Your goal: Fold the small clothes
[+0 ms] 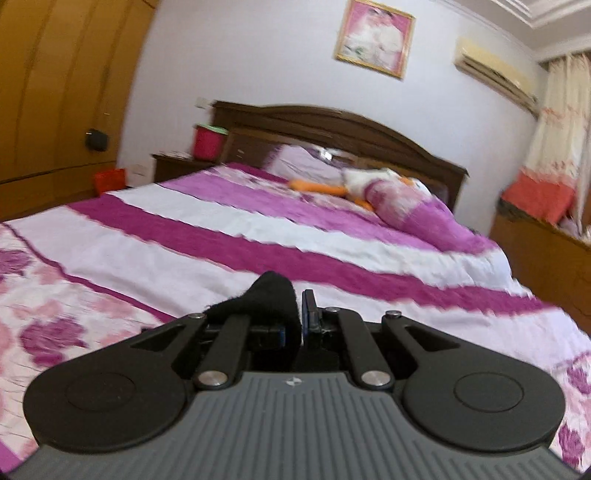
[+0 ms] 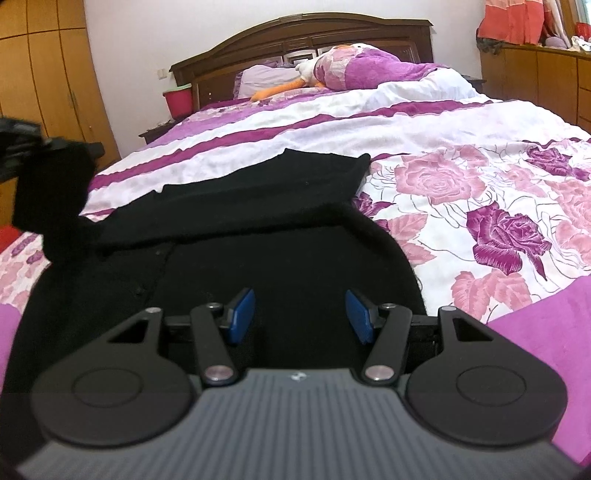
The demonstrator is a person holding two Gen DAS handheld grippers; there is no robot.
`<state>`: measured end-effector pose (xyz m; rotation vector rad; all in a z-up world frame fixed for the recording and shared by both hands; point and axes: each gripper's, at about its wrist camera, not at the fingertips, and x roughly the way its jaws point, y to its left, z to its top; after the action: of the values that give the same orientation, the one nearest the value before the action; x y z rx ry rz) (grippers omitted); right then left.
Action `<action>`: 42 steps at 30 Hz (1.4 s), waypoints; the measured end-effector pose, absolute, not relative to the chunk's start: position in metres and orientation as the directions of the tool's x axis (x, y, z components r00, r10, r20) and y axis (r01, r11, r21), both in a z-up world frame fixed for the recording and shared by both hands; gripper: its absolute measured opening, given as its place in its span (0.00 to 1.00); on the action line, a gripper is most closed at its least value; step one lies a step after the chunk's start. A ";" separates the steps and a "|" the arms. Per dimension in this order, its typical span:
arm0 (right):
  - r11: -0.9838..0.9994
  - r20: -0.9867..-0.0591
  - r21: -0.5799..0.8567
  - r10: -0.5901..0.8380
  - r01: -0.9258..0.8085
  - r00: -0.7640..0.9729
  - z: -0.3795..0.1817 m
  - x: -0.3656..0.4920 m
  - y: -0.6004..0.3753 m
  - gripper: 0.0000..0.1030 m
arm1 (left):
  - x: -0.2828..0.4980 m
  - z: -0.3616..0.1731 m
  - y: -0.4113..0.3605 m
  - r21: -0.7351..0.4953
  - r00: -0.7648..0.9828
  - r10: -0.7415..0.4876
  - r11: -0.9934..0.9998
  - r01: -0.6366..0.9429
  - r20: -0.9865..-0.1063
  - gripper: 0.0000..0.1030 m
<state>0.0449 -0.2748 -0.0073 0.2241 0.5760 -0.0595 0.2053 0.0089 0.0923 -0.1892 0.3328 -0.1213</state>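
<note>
A black knit garment (image 2: 258, 221) lies spread on the floral bedspread (image 2: 461, 184), one sleeve folded across its upper part. In the right wrist view its other sleeve (image 2: 62, 192) rises off the bed at the far left, up into my blurred left gripper (image 2: 26, 144). The left wrist view shows that gripper (image 1: 300, 314) shut on a bunch of the black fabric (image 1: 266, 299), held above the striped quilt. My right gripper (image 2: 301, 314) hovers low over the garment's near part. It is open, and its blue pads (image 2: 243, 314) stand apart with no cloth pinched.
A rolled purple duvet (image 2: 369, 66) and a plush toy with orange parts (image 2: 280, 88) lie near the dark wooden headboard (image 2: 295, 33). A red bucket (image 2: 179, 101) stands on the nightstand at left. Wooden wardrobes (image 2: 44, 74) line the left wall, and a low cabinet (image 2: 535, 74) runs along the right.
</note>
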 end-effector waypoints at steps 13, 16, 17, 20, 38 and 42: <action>0.964 -0.564 0.229 0.019 0.134 0.826 -0.019 0.049 -0.286 0.55 | 0.235 -0.010 -0.075 -0.093 0.808 -0.201 0.979 0.180 -0.554 0.10; 0.963 -0.564 0.234 0.024 0.131 0.826 -0.019 0.051 -0.287 0.55 | 0.234 -0.022 -0.072 -0.083 0.790 -0.201 0.979 0.189 -0.579 0.13; 0.962 -0.564 0.237 0.026 0.131 0.826 -0.019 0.051 -0.288 0.55 | 0.232 -0.023 -0.071 -0.082 0.788 -0.207 0.977 0.196 -0.580 0.20; 0.961 -0.565 0.244 0.030 0.133 0.824 -0.021 0.051 -0.289 0.55 | 0.228 -0.017 -0.069 -0.103 0.766 -0.240 0.969 0.224 -0.596 0.50; 0.977 -0.517 0.212 0.115 -0.003 0.848 0.013 0.074 -0.248 0.55 | 0.145 0.010 0.027 -0.005 0.778 -0.065 0.997 0.079 -0.625 0.62; 0.975 -0.509 0.202 0.185 -0.093 0.841 0.022 0.092 -0.219 0.55 | 0.137 0.012 0.052 -0.003 0.785 -0.028 0.999 0.034 -0.619 0.63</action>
<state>0.0918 -0.2186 0.0217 0.1722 0.5534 0.1476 0.1372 0.0523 0.0117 0.0088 0.6671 -0.0333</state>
